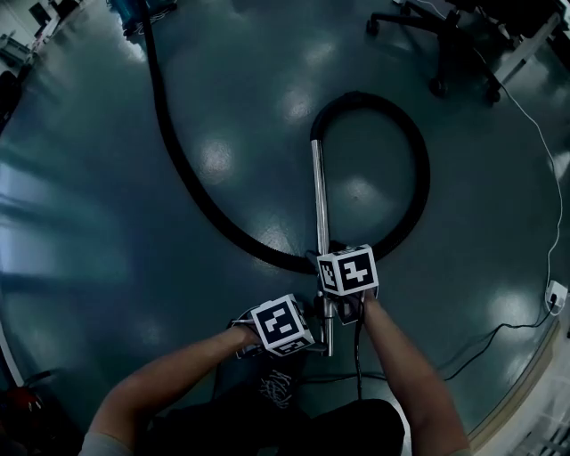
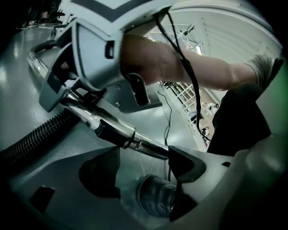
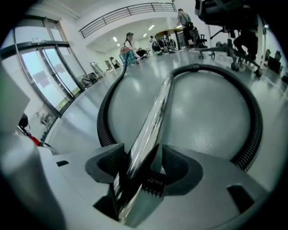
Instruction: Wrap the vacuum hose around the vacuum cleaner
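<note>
The hose [image 1: 419, 178] lies on the floor [image 1: 107, 223] in one big ring in front of me. Its shiny tube [image 1: 320, 196] points straight away from me, from my tools up to the top of the ring. From the ring the hose runs far off to the left, to what I think is the vacuum cleaner [image 1: 134, 11], well apart from both tools. So I think the hose must go up and left.

My right tool [image 3: 141, 164] sits around the tube, but its pads look loose, with a thin gap on one side. My left tool [image 2: 144, 168] is wide apart and holds nothing. The tube's near end comes up to one pad, and my shoe [image 2: 155, 195] shows below.

A chair [image 1: 445, 44] and a white cord [image 1: 543, 151] are off to the right, out of the way.
</note>
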The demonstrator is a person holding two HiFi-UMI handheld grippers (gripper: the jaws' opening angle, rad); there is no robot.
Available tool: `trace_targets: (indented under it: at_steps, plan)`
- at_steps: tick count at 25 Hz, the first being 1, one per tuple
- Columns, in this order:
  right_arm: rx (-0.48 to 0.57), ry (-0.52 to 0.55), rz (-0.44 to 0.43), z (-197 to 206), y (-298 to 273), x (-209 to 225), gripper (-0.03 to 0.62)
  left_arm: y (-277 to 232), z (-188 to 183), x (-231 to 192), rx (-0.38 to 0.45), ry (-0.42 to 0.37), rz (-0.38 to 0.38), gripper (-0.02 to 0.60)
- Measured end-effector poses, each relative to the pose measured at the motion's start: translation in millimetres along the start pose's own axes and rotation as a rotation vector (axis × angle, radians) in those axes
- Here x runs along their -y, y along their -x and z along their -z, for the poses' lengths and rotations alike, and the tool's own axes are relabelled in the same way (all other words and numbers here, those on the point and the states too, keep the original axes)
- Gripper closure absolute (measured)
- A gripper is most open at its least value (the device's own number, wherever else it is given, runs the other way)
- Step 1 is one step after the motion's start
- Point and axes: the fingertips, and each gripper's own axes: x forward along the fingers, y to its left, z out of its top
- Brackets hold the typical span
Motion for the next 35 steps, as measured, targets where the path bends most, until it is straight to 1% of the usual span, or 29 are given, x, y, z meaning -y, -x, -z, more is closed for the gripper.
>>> trace_targets:
  at_steps: [2, 4, 6, 8, 10, 12, 16, 18, 20, 23, 25, 28, 30, 32, 35]
  plan:
    - [-0.026, -0.009, -0.002, 0, -3, 5, 0.341, -3, -3, 0, -0.010, -0.040, -0.013, 0.239]
    - [-0.036, 0.007, 0.008, -3, -3, 6, 0.347, 0, -4, -4, -0.007, -0.061, -0.025, 0.239]
    - [-0.031, 0.001, 0.004, -6, -4, 5, 0.357, 10, -2, -12, -0.001, -0.059, -0.053, 0.239]
    - [-0.023, 0.003, -0.020, -4, -2, 3, 0.364, 25, 1, -24, -0.007, -0.044, -0.096, 0.239]
    - [-0.032, 0.043, -0.043, 4, 2, 0, 0.365, 45, 2, -38, -0.026, -0.037, -0.153, 0.239]
    - [-0.054, 0.130, -0.063, 13, 6, -6, 0.370, 69, -1, -56, -0.046, -0.049, -0.230, 0.239]
    - [-0.120, 0.380, -0.095, 35, 20, -23, 0.385, 114, -5, -87, -0.088, -0.095, -0.411, 0.239]
    - [-0.142, 0.484, -0.120, 40, 31, -31, 0.395, 131, -2, -94, -0.127, -0.119, -0.481, 0.239]
    - [-0.150, 0.584, -0.140, 39, 38, -38, 0.402, 145, 2, -94, -0.186, -0.170, -0.510, 0.239]
    - [-0.195, 0.714, -0.192, 44, 40, -50, 0.405, 155, 17, -108, -0.278, -0.286, -0.560, 0.239]
    - [-0.206, 0.779, -0.229, 42, 40, -51, 0.405, 159, 21, -125, -0.288, -0.322, -0.590, 0.239]
    - [-0.205, 0.848, -0.257, 32, 37, -45, 0.405, 168, 22, -154, -0.252, -0.331, -0.615, 0.239]
    - [-0.206, 0.884, -0.267, 24, 32, -44, 0.405, 176, 28, -177, -0.248, -0.360, -0.632, 0.239]
    - [-0.209, 0.925, -0.277, 15, 27, -41, 0.407, 180, 33, -196, -0.278, -0.428, -0.633, 0.239]
    - [-0.200, 0.980, -0.295, -1, 23, -42, 0.407, 183, 38, -213, -0.332, -0.531, -0.613, 0.239]
